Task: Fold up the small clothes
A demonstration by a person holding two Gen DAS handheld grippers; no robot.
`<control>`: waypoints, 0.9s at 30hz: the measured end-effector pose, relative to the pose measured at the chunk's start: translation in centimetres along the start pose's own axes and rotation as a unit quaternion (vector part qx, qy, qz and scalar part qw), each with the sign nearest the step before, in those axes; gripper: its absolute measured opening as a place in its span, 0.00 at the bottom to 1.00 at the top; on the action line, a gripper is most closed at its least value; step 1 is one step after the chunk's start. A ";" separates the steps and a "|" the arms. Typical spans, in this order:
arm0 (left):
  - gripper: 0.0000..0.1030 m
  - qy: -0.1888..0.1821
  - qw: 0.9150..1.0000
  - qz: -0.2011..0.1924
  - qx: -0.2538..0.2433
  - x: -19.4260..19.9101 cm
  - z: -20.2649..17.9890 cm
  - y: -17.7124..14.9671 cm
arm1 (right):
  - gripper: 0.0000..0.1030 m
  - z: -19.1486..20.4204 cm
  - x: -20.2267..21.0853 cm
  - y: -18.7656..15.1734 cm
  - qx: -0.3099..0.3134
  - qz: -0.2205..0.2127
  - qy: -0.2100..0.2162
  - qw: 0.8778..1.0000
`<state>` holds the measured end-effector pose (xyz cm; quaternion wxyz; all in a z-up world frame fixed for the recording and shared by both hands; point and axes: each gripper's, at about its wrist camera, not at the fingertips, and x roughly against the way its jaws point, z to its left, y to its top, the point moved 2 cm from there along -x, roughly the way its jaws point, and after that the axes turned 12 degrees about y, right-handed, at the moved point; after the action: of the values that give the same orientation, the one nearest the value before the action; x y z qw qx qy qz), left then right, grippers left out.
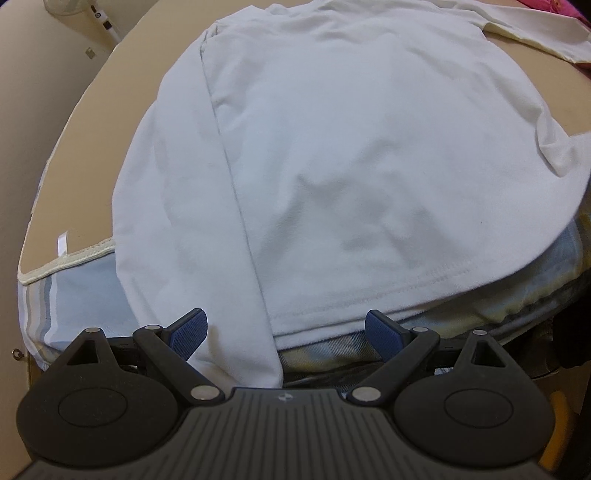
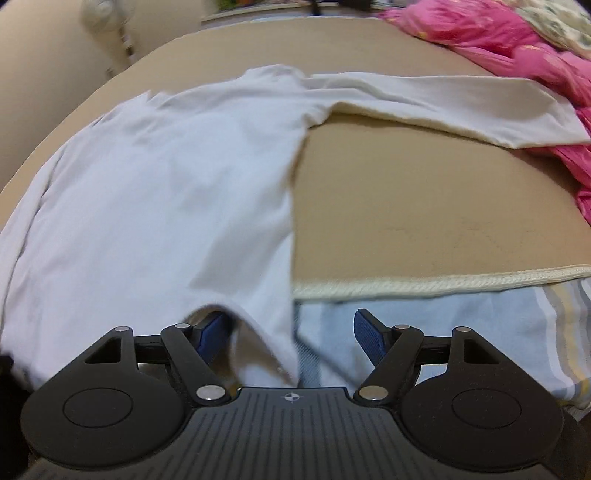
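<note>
A white long-sleeved shirt lies flat on a tan mat. In the left wrist view one sleeve is folded down along the body, and its cuff rests between the fingers of my left gripper, whose blue pads stand wide apart and do not press on it. In the right wrist view the shirt fills the left half and its other sleeve stretches out to the right. The hem corner lies between the fingers of my right gripper, draped over the left pad; the jaws stand wide.
The tan mat ends in a cream stitched edge over a pale blue striped sheet. A pink blanket is bunched at the far right. A white fan stands beyond the far left corner.
</note>
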<state>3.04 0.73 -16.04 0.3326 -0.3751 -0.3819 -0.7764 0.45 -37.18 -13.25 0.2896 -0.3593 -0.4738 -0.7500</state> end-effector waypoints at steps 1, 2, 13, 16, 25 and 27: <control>0.92 0.000 1.000 0.000 -0.002 -0.1 -0.2 0.1 | 0.73 -0.3 0.0 -0.1 -0.016 0.000 0.004 1.000; 0.92 0.001 1.000 -0.001 -0.003 -0.2 -0.3 0.2 | 0.73 -0.9 -0.4 0.0 -0.033 0.003 0.007 0.999; 0.92 0.053 0.993 0.040 0.099 -3.0 4.7 1.0 | 0.78 -3.8 0.6 -1.4 -0.076 -0.018 -0.014 0.997; 0.92 0.043 0.992 0.034 0.113 -2.3 5.8 0.9 | 0.78 -4.6 1.3 -0.9 -0.096 -0.025 -0.006 0.995; 0.93 0.009 0.999 0.008 0.037 0.0 1.0 1.0 | 0.77 -5.5 0.8 -1.3 -0.123 0.005 -0.009 0.992; 0.93 0.005 0.999 0.008 0.032 0.2 0.4 1.1 | 0.74 -5.1 1.4 -1.9 -0.119 0.002 -0.026 0.993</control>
<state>3.95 0.53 -15.33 0.3528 -0.3632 -0.4019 -0.7630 -3.18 -41.22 -14.60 0.2339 -0.4117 -0.3874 -0.7910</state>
